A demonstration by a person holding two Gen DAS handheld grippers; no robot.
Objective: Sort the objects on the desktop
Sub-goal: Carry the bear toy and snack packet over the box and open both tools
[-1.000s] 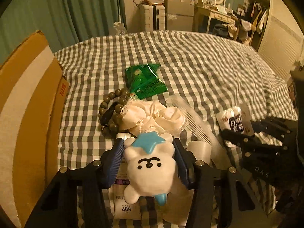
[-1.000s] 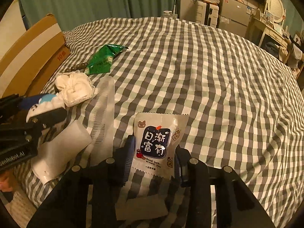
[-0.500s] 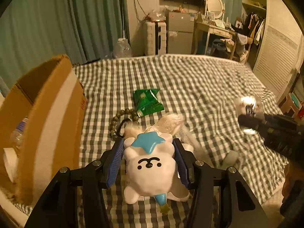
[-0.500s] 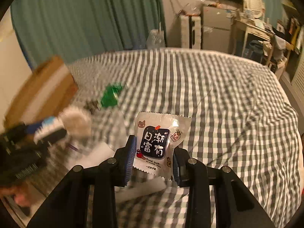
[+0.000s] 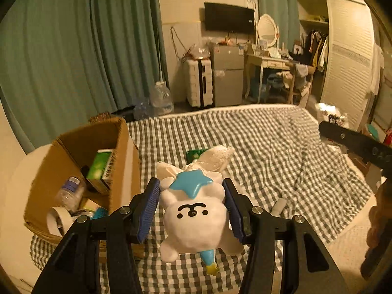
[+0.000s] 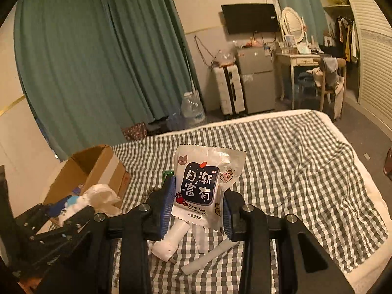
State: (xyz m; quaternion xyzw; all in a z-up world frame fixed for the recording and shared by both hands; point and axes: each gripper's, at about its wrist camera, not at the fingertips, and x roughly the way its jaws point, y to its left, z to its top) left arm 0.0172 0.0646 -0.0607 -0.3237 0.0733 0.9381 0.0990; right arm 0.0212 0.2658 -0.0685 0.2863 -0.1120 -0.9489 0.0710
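holding two loads at once, you have the left gripper (image 5: pixel 192 210) pinching the white bear toy (image 5: pixel 194 216) by its sides, and the right gripper (image 6: pixel 198 203) pinching the printed snack packet (image 6: pixel 204 183) by its lower half. both hang in the air above the near edge of the checked bedspread (image 5: pixel 281 152), with the cardboard box (image 5: pixel 73 171) at its left edge.

the bear is rounded and looks slick, so i'd judge it could squirt out of the pads if you tilt it over the box. a cream fabric piece (image 5: pixel 213 158) pokes up right behind it; it may be snagged and get dragged along. the packet is thin film and could slide out if swung.

count: one bear, one packet, one box, one green pouch (image 5: pixel 196 153), and two white tubes (image 6: pixel 171 242) on the cloth below your right gripper.
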